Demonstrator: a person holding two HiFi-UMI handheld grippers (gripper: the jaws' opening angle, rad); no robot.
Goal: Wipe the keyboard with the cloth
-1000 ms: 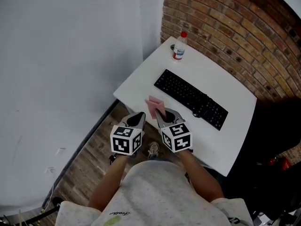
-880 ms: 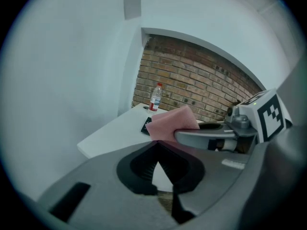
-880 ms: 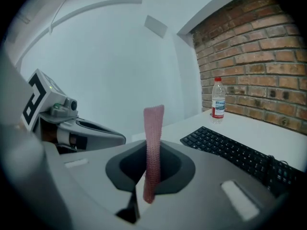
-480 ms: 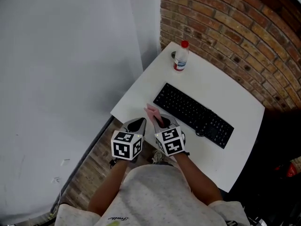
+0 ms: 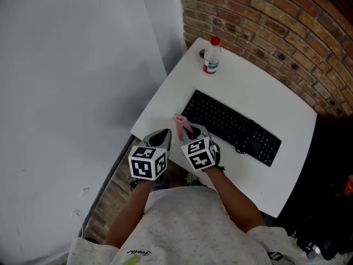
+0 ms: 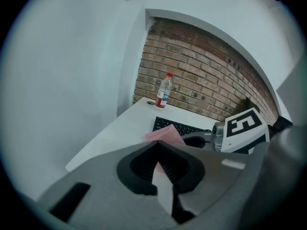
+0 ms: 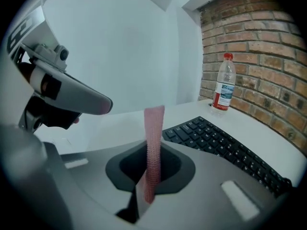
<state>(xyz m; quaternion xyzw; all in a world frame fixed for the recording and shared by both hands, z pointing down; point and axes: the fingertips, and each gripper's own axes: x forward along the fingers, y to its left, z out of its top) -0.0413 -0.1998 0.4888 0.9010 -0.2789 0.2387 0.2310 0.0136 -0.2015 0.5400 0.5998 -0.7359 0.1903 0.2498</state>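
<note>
A black keyboard lies slantwise on the white table. My right gripper is shut on a pink cloth just off the keyboard's left end, above the table's front corner. In the right gripper view the cloth stands edge-on, pinched between the jaws, with the keyboard to its right. My left gripper hovers beside the right one, off the table's edge, shut with nothing in it. From the left gripper view the cloth shows beyond its closed tips.
A water bottle with a red cap stands at the table's far corner, a small round lid beside it. A brick wall runs behind the table and a plain white wall lies to the left. Wooden floor shows below the grippers.
The right gripper has carried the cloth forward to the keyboard's left end. The left gripper has kept beside it. The head view has shifted a little.
</note>
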